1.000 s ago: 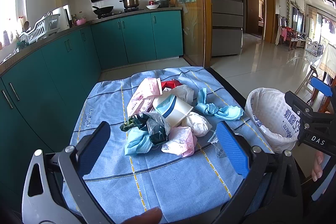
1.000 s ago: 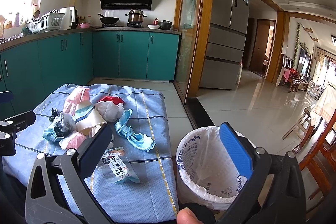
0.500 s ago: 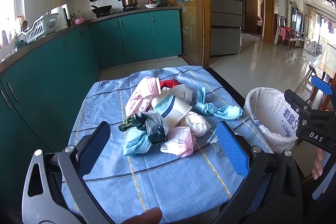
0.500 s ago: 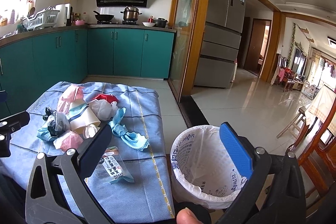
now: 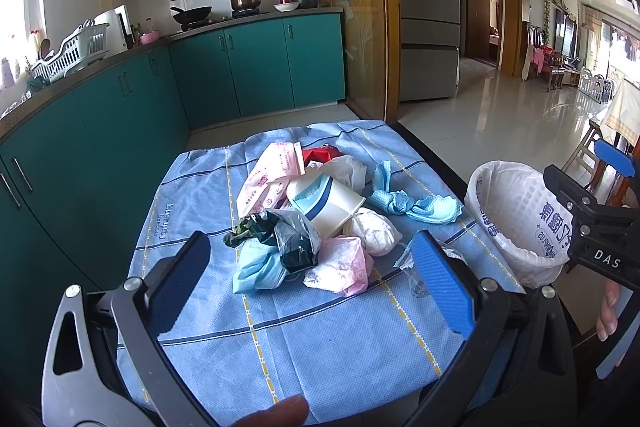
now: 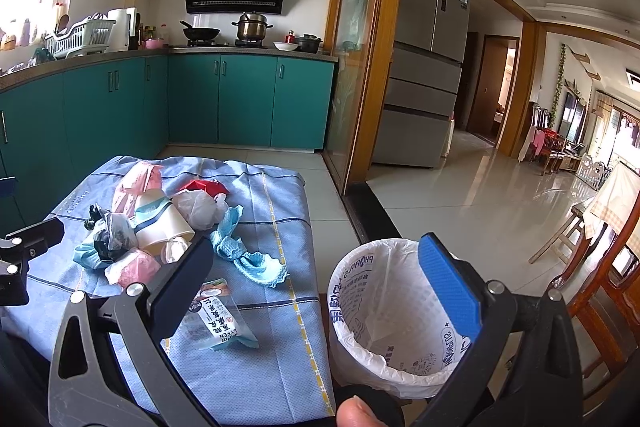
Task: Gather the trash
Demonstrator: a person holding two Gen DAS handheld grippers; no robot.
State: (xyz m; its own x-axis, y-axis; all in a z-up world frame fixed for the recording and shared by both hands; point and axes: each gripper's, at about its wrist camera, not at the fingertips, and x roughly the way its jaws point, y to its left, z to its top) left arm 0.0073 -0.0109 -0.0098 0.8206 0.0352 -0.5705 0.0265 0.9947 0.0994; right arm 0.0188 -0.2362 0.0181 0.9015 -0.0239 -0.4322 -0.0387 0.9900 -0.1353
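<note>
Trash [image 5: 304, 223] is sitting piled on the table [image 5: 192, 195], left of the bin [image 6: 384, 311]. Both jaws are gaping, empty. I'd be grabbing the wrapper [image 6: 218, 319] nearest the bin first, pinching low.

A steel pot [image 6: 252, 25] (lidded) beside a wok [image 6: 201, 33].

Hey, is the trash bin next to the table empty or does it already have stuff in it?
Empty, as far as the right wrist view shows: the bin stands upright and only its bare white liner shows inside. The trash pile lies on the table.
</note>
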